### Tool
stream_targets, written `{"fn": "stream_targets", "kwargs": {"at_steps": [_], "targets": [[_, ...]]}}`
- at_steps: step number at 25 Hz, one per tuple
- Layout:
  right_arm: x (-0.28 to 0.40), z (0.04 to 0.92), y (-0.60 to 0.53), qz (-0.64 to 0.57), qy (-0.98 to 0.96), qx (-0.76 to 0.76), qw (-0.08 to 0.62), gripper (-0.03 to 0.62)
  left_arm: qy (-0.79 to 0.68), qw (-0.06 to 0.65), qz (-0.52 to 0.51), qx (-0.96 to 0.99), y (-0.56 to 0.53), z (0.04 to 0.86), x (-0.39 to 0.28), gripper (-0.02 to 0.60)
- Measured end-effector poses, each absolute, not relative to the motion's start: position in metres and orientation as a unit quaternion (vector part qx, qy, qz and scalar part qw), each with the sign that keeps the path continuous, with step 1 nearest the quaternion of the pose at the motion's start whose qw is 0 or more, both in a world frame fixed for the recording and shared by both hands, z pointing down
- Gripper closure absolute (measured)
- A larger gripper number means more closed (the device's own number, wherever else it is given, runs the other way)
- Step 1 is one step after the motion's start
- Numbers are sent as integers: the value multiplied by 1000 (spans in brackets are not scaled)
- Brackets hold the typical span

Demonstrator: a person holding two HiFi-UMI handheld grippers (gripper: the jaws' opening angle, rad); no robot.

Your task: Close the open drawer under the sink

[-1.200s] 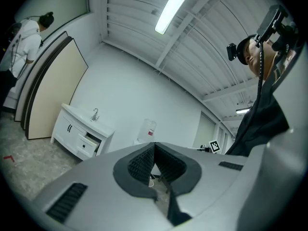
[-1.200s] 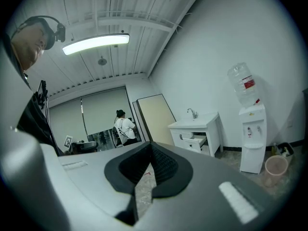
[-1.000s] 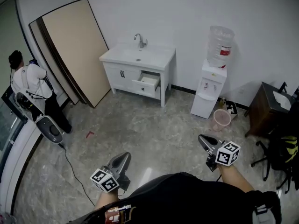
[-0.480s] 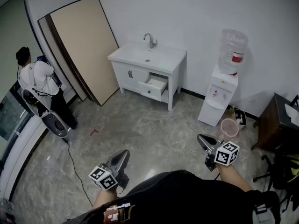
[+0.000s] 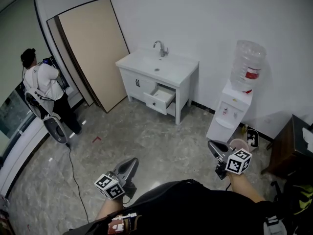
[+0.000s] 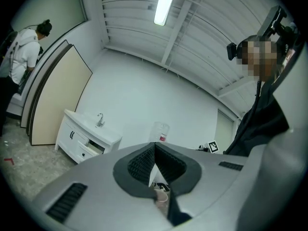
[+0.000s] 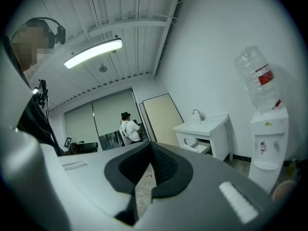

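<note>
The white sink cabinet [image 5: 138, 83] stands against the far wall, and its right-hand drawer [image 5: 160, 96] is pulled out. Both grippers are held low, near the person's body and far from the cabinet, with bare floor between. My left gripper [image 5: 132, 161] is shut and holds nothing; in the left gripper view its tips [image 6: 154, 145] meet, and the open drawer [image 6: 94, 147] shows small at lower left. My right gripper [image 5: 211, 144] is also shut and holds nothing. Past its tips [image 7: 150, 146] in the right gripper view, the cabinet [image 7: 206, 127] and its drawer [image 7: 199, 148] lie ahead to the right.
A water dispenser [image 5: 234, 106] with a bottle stands right of the cabinet, and a pink bucket [image 5: 238, 143] sits at its foot. Large boards [image 5: 93, 48] lean on the left wall. A person [image 5: 41, 82] stands at far left. A dark cabinet [image 5: 293, 148] is at right, and a cable [image 5: 73, 168] runs over the floor.
The view has advanced: the sink cabinet and dispenser look larger and nearer. Both grippers have travelled along with the person and stay shut.
</note>
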State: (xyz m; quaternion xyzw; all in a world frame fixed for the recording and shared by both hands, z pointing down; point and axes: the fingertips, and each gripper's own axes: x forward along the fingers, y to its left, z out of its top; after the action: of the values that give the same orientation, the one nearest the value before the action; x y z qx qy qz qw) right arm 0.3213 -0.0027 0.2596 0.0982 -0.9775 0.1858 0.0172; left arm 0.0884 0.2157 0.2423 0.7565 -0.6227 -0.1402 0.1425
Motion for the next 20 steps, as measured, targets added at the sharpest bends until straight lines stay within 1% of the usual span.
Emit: {"fn": "stream_targets", "kwargs": {"at_steps": [7, 11, 15, 20], "targets": [[351, 282, -42, 206, -970, 126, 17, 592, -618, 155, -128, 760, 171, 246, 98, 580], [348, 288, -58, 211, -966, 145, 20, 592, -599, 164, -129, 773, 144, 252, 94, 580], [333, 285, -69, 201, -966, 163, 22, 592, -583, 170, -138, 783, 123, 261, 71, 580], [305, 276, -87, 189, -961, 199, 24, 592, -558, 164, -146, 800, 90, 258, 25, 580]]}}
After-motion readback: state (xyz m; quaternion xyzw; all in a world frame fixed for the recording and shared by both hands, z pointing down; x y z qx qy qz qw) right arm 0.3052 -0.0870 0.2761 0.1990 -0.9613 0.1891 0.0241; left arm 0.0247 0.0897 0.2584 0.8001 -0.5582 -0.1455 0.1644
